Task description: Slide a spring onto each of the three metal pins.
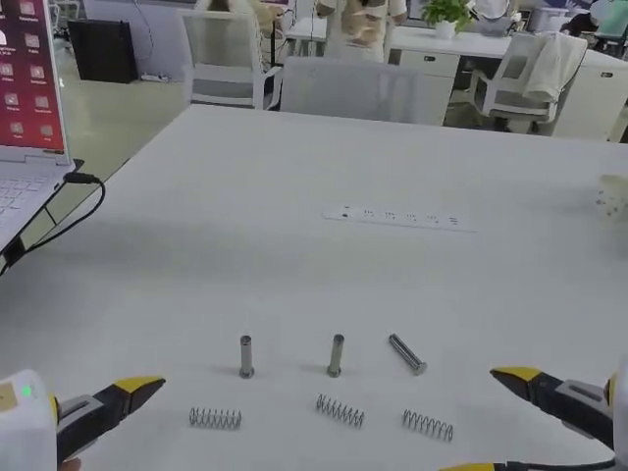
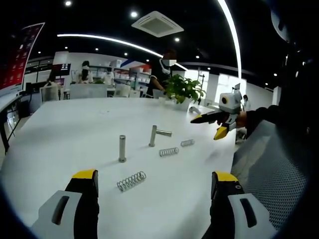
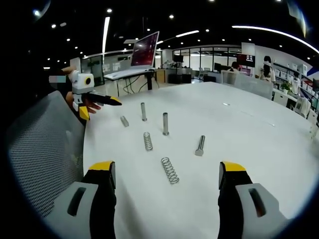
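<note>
Left gripper [image 2: 154, 175] and right gripper [image 1: 494, 420] both gaped wide at the table [image 1: 294, 167] near edge, 3 springs [image 1: 340, 410] lying loose in a row just before 3 pins [image 1: 336, 355], 2 upright, 1 flat.

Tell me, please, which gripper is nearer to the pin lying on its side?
Right. The right gripper is just to the right of the lying pin, at that end of the row; the left gripper is at the opposite end, beyond both upright pins.
</note>
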